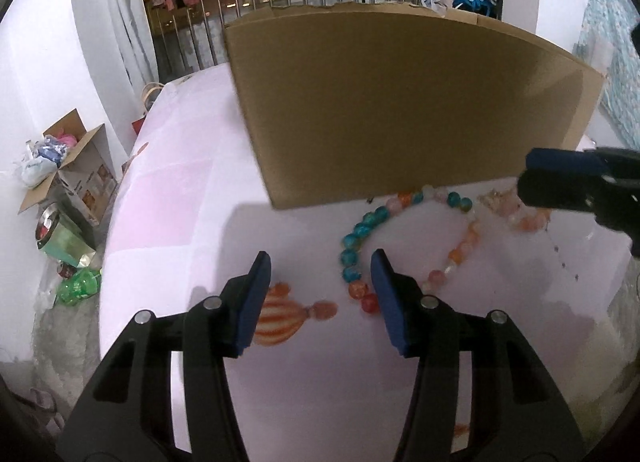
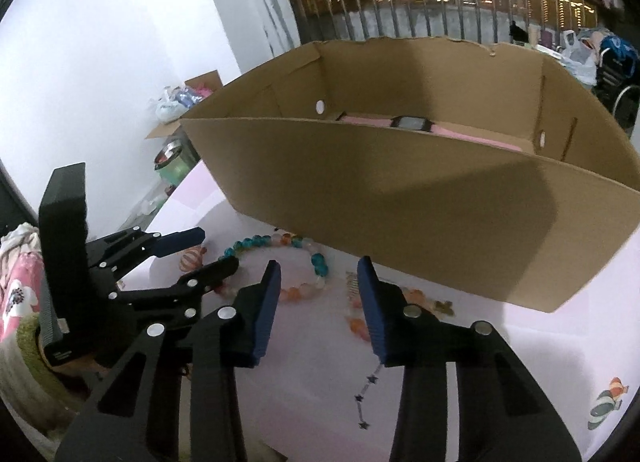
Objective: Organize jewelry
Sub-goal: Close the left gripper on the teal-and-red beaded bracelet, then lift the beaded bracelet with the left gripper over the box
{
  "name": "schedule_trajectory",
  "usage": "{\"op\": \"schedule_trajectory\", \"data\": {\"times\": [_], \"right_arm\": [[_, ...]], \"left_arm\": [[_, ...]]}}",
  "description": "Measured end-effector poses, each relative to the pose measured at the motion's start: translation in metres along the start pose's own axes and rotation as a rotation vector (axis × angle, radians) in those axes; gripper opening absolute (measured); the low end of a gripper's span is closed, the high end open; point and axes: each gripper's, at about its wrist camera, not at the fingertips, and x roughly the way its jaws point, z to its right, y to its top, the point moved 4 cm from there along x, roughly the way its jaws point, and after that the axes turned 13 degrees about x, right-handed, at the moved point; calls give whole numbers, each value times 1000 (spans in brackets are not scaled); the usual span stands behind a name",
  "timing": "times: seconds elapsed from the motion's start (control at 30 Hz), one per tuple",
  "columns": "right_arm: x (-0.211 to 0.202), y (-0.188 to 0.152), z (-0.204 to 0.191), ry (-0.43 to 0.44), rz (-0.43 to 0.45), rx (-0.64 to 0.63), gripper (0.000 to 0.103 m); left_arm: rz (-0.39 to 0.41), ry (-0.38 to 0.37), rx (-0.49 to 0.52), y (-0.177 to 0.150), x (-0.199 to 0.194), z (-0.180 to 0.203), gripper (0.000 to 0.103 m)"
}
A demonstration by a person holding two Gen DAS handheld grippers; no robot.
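A necklace of blue and orange beads (image 1: 362, 227) lies looped on the pale pink tablecloth, just in front of a large cardboard box (image 1: 400, 101). My left gripper (image 1: 320, 256) is low over the cloth and open. The loop's near end lies between its fingers, close to the right pad, and neither pad presses on a bead. In the right wrist view my right gripper (image 2: 319, 264) is open over the necklace's (image 2: 320, 264) pink and blue beads and a paler pink bracelet (image 2: 356, 322). A thin chain with dark stars (image 2: 368, 394) lies below it. The left gripper (image 2: 219, 248) shows at the left.
The cardboard box (image 2: 400, 201) stands open-topped and holds a pink item with a dark watch-like piece (image 2: 412, 123). Off the table's left edge, an open carton of bags (image 1: 68, 165) and green containers sit on the floor. A balcony railing with hanging clothes is behind.
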Motion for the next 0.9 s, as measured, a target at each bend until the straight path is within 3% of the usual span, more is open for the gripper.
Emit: {"op": "schedule_trajectory", "data": {"times": [0.2, 0.5, 0.8, 0.9], "right_arm": [[19, 2, -9, 1, -46, -16, 29], [39, 2, -15, -45, -109, -42, 20], [58, 1, -20, -92, -162, -86, 14], [59, 2, -22, -106, -159, -104, 11]], "left_arm": [[14, -29, 2, 0, -8, 2, 49], [-7, -73, 14, 10, -2, 10, 24], [-33, -110, -2, 11, 1, 9, 9], [-27, -109, 4, 11, 1, 11, 9]]}}
